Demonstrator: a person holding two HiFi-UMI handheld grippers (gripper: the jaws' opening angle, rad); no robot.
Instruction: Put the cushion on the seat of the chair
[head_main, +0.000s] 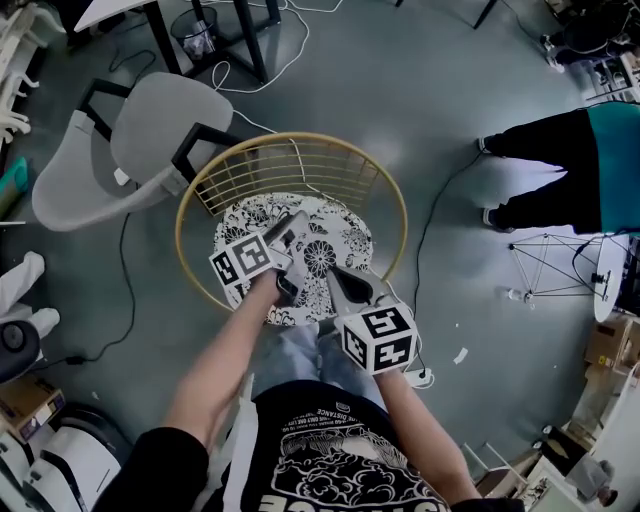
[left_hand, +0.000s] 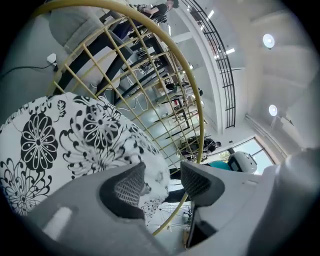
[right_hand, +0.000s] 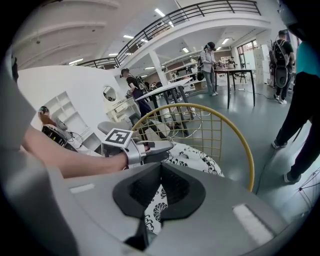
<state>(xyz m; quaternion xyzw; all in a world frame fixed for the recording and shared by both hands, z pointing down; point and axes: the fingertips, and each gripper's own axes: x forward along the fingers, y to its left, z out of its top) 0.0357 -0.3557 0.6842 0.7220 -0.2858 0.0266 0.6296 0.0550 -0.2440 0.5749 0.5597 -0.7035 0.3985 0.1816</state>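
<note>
- Well, the cushion (head_main: 330, 245) already lies on the seat of the chair (head_main: 290, 140), black-and-white flower print up, inside the gold rim and nearer my side than the wire back.
- I judge this to be the letting-go step: the placing itself looks done.
- My left gripper (left_hand: 162, 175) has its jaws wide apart. An edge of the cushion shows in the gap, but neither pad presses on it.
- My right gripper (right_hand: 160, 167) has its jaws closed tip to tip. I see nothing pinched between the pads, only cushion print below them.
- From the head view both grippers hover over the near half of the cushion, left a little further in than right.
- Next, I think, the left jaws should back straight out towards me and lift, so that the loose edge is not dragged off the seat.
- If the cushion sits off-centre after that, a light push towards the wire back would settle it; I cannot tell from here whether it needs one.
- Soft fabric like this probably folds or bunches when caught, so a slow retreat seems wise.
- The floor (head_main: 450, 130) is smooth grey, with a white cable (head_main: 300, 45) running across it beyond the chair.
- A grey shell chair (head_main: 150, 140) stands just beside the gold one at upper left.
- A person (head_main: 560, 170) stands well apart at the right.
- The room is a large bright hall with a railed upper gallery, tables and other people far off.
</note>
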